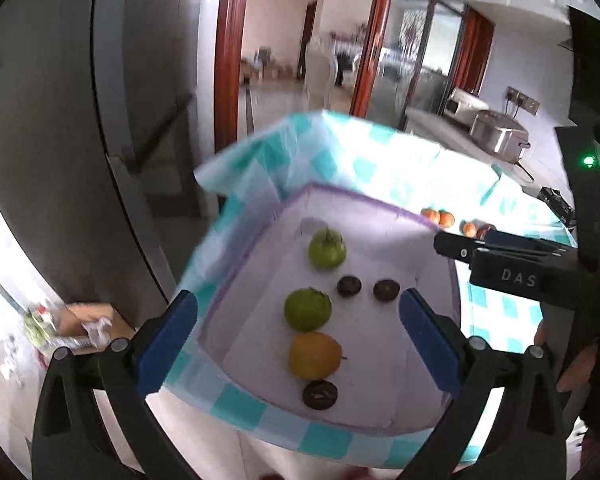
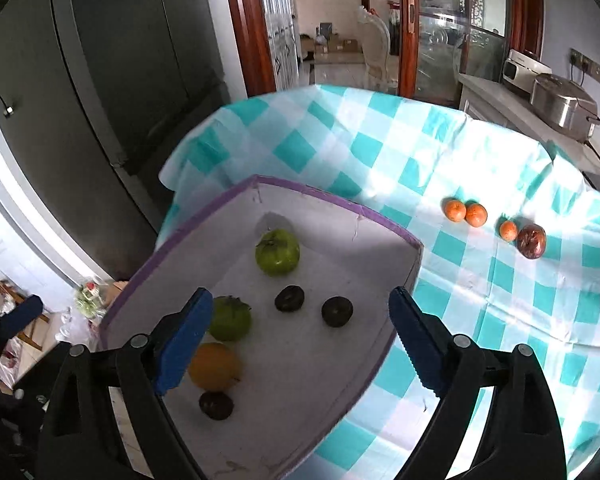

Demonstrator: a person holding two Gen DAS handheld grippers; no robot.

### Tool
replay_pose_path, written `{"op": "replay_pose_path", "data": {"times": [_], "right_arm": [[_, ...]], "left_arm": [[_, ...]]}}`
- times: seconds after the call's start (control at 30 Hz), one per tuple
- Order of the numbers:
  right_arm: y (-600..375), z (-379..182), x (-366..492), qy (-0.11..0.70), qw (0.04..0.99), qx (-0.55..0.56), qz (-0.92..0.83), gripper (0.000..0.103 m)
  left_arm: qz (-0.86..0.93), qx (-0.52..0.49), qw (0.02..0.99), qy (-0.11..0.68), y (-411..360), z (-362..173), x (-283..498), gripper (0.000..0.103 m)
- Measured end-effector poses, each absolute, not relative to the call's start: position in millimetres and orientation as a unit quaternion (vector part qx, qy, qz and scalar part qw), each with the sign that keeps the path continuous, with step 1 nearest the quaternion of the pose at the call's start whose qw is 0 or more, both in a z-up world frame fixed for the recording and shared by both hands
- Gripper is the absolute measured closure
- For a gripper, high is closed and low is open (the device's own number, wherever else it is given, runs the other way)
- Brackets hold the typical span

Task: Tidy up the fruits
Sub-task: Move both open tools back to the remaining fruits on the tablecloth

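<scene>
Blue-padded left gripper [image 1: 298,328] and right gripper [image 2: 300,338] gape empty above smooth round fruit in a white tray [image 2: 332,216].

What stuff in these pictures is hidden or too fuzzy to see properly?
- Right wrist view: the right gripper's left finger covers part of the lower green fruit and the orange fruit.
- Left wrist view: the right gripper reaches in and hides part of the dark red fruit on the checked cloth.
- Left wrist view: the box's far-left corner is blurred.
- Both views: what kind the small dark fruits are is unclear.
</scene>
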State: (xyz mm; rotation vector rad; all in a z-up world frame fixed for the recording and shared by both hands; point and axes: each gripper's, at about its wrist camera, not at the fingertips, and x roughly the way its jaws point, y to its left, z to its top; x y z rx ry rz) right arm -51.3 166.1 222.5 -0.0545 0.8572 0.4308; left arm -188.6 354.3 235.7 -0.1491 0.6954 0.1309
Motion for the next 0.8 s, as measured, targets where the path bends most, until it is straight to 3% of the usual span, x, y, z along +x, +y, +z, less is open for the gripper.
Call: {"op": "replay_pose_path", "data": {"times": [0.23, 0.8], "right_arm": [[124.4, 234.2, -84.4, 0.385, 0.893, -0.019, 0.235, 0.016], [-177.6, 201.9, -157.9, 0.41, 0.898, 0.012, 0.16, 0.016]], "left_arm": [[0.091, -0.069, 0.943, 0.313, 306.0, 267.9, -213.4, 0.002], [-0.013, -0.057, 0.92, 0.388, 10.4, 211.2, -206.1, 0.002]]}}
